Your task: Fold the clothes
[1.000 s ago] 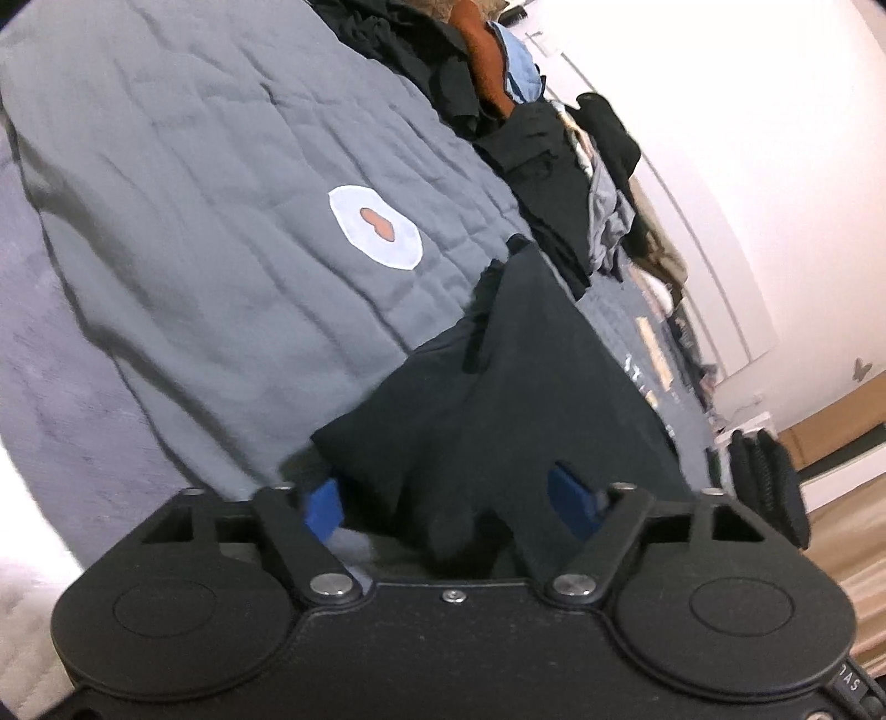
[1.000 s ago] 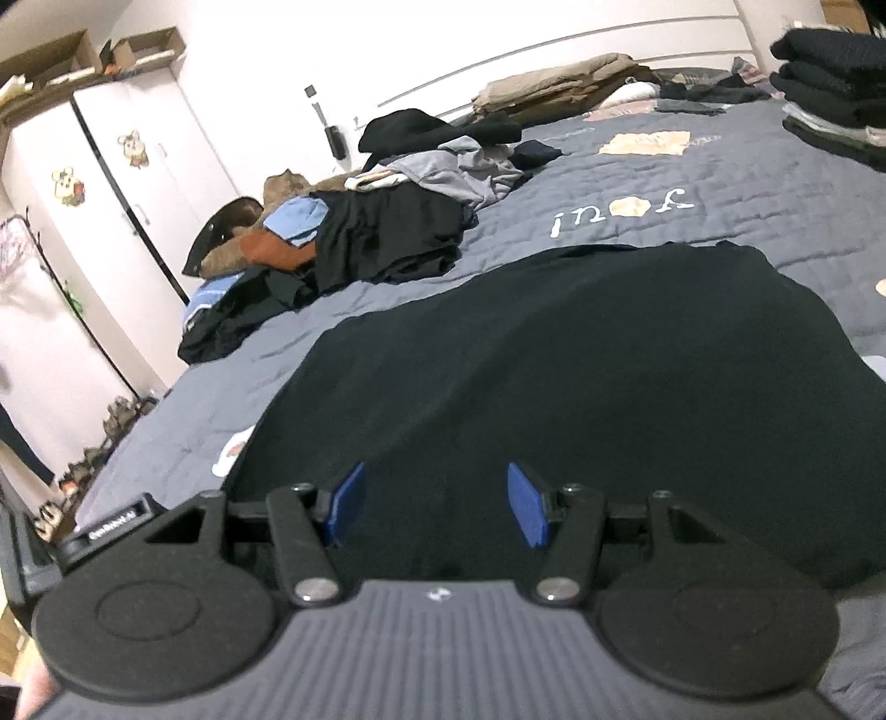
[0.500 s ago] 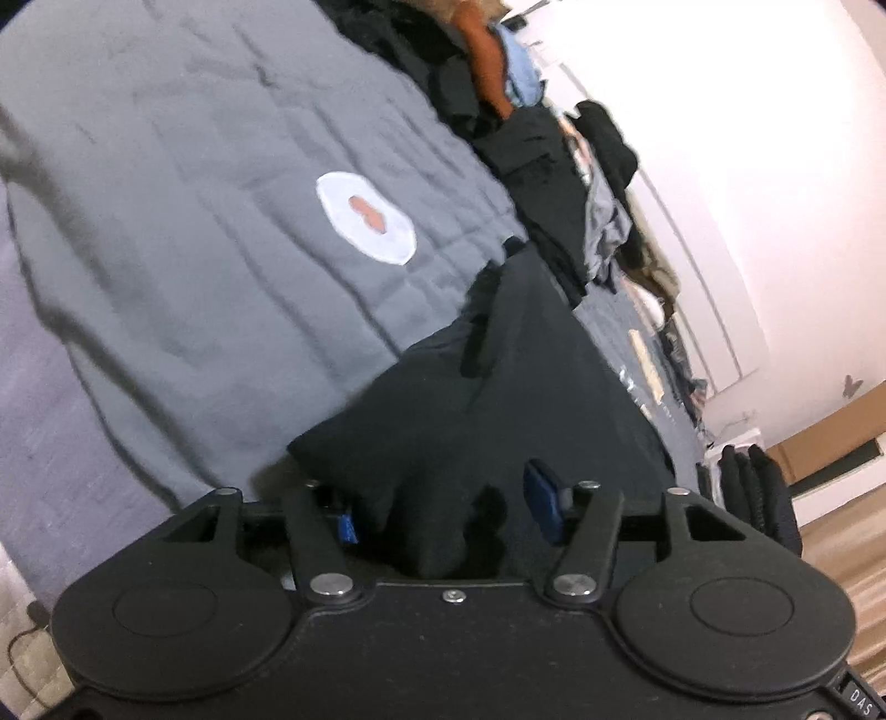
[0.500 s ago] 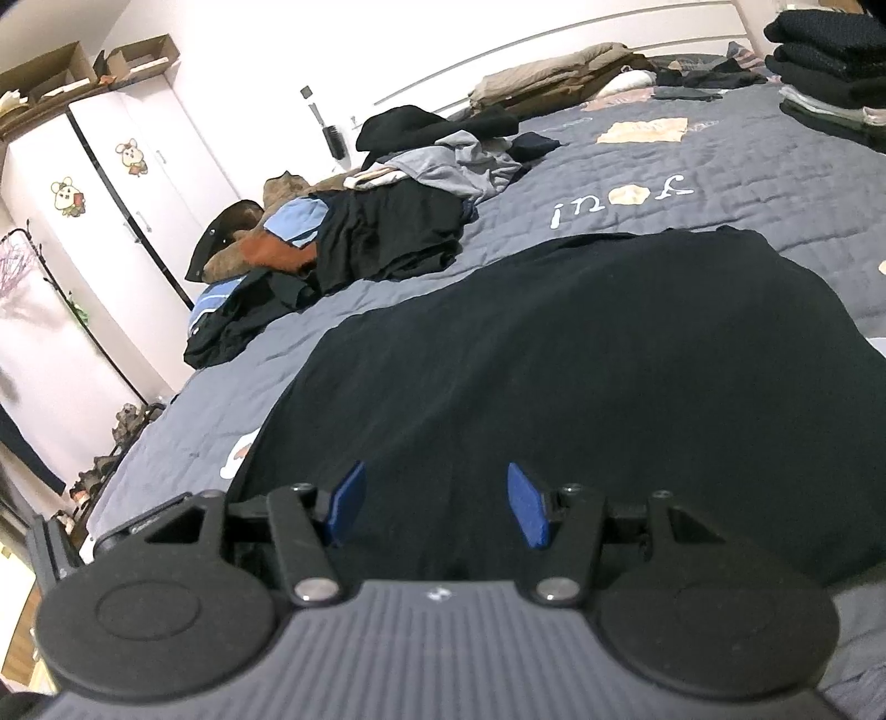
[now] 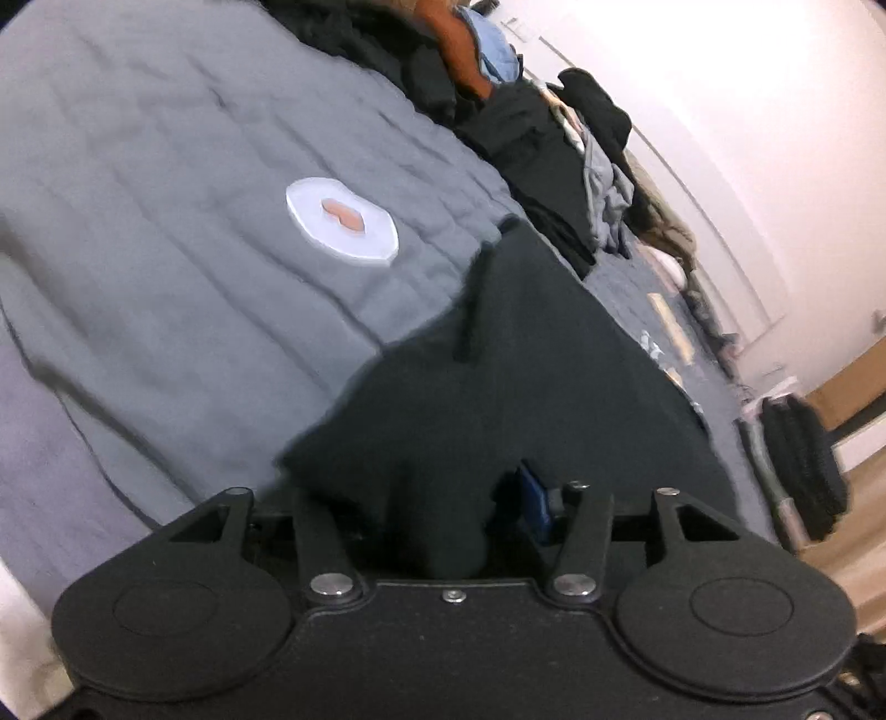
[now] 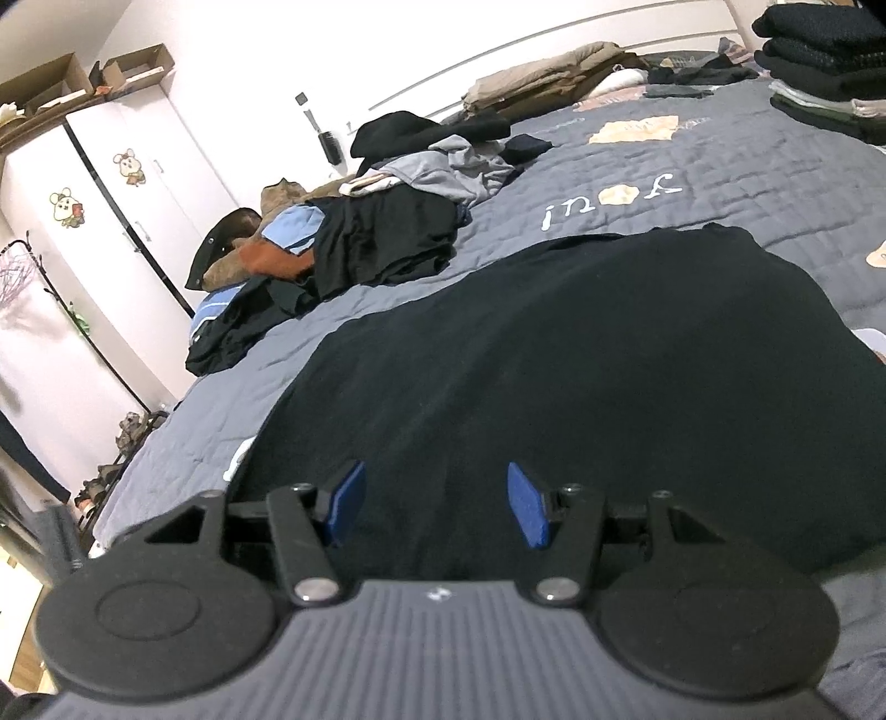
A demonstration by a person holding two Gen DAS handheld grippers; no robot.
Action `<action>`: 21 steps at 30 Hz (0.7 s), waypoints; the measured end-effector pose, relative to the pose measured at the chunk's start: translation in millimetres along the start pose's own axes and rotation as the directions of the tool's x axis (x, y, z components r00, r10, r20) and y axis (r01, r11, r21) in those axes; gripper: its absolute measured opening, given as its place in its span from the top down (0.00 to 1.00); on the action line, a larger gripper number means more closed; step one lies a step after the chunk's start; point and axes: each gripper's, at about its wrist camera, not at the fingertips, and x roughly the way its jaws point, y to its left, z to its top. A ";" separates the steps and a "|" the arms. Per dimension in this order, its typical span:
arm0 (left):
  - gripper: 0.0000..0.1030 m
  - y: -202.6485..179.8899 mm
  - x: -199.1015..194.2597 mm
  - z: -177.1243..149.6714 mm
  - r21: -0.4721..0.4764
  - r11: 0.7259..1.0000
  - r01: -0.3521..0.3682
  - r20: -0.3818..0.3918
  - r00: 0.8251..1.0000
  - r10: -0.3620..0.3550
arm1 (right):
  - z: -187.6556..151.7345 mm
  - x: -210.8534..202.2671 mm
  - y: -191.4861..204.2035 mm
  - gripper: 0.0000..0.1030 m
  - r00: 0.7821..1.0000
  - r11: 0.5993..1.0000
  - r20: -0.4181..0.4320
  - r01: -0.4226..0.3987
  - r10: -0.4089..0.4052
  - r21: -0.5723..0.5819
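Observation:
A black garment (image 6: 554,354) lies spread flat on the grey quilted bed (image 6: 775,183). In the left wrist view one corner of the black garment (image 5: 498,387) is bunched up between the fingers of my left gripper (image 5: 437,515), which is shut on it; only the right blue pad (image 5: 534,498) shows. My right gripper (image 6: 437,504) hovers low over the near edge of the garment, its blue pads wide apart with nothing between them.
A heap of unfolded clothes (image 6: 376,238) lies along the far left side of the bed. Folded dark stacks (image 6: 819,50) sit at the far right corner. A white wardrobe (image 6: 111,183) stands left. A white patch (image 5: 343,221) marks the quilt.
My left gripper has closed on the garment's corner, which now bunches up between its fingers. My right gripper stays open and has drifted only slightly.

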 end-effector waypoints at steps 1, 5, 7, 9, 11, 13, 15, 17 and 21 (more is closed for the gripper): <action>0.63 0.7 0.9 0.1 0.000 1.000 -0.003 -0.001 1.000 0.003 | -0.3 -0.9 -0.3 0.45 1.000 1.000 0.001 0.000 0.000 -0.001; 0.82 -5.6 -9.2 3.8 0.017 0.999 0.031 0.068 0.997 -0.032 | 0.6 -5.1 -2.7 0.45 1.000 1.000 0.009 -0.004 0.004 0.002; 0.84 -18.8 -11.7 3.1 0.066 0.997 0.041 0.086 0.995 -0.046 | 1.6 -7.4 -4.8 0.45 1.000 1.000 0.014 -0.007 0.007 0.008; 0.84 -32.0 -14.2 2.4 0.114 0.992 0.050 0.103 0.993 -0.062 | 2.4 -10.4 -8.2 0.45 1.000 1.000 0.019 -0.006 0.006 0.018; 0.84 -45.2 -16.8 1.7 0.162 0.985 0.058 0.120 0.990 -0.078 | 3.8 -14.8 -12.7 0.45 1.000 1.000 0.026 -0.007 0.006 0.028; 0.84 -58.4 -19.3 1.0 0.210 0.976 0.065 0.135 0.986 -0.094 | 5.5 -19.7 -17.7 0.45 0.999 0.999 0.035 -0.006 0.005 0.037; 0.84 -71.6 -21.8 0.2 0.257 0.964 0.070 0.150 0.982 -0.112 | 7.2 -24.7 -23.6 0.45 0.999 0.999 0.045 -0.001 -0.001 0.048; 0.84 -86.1 -23.5 -1.7 0.309 0.948 0.078 0.158 0.979 -0.132 | 8.9 -30.2 -30.2 0.45 0.998 0.998 0.058 0.006 -0.010 0.064; 0.84 -124.3 -20.1 -17.7 0.462 0.881 0.105 0.119 0.977 -0.179 | 12.3 -41.8 -42.9 0.45 0.995 0.996 0.093 0.017 -0.025 0.090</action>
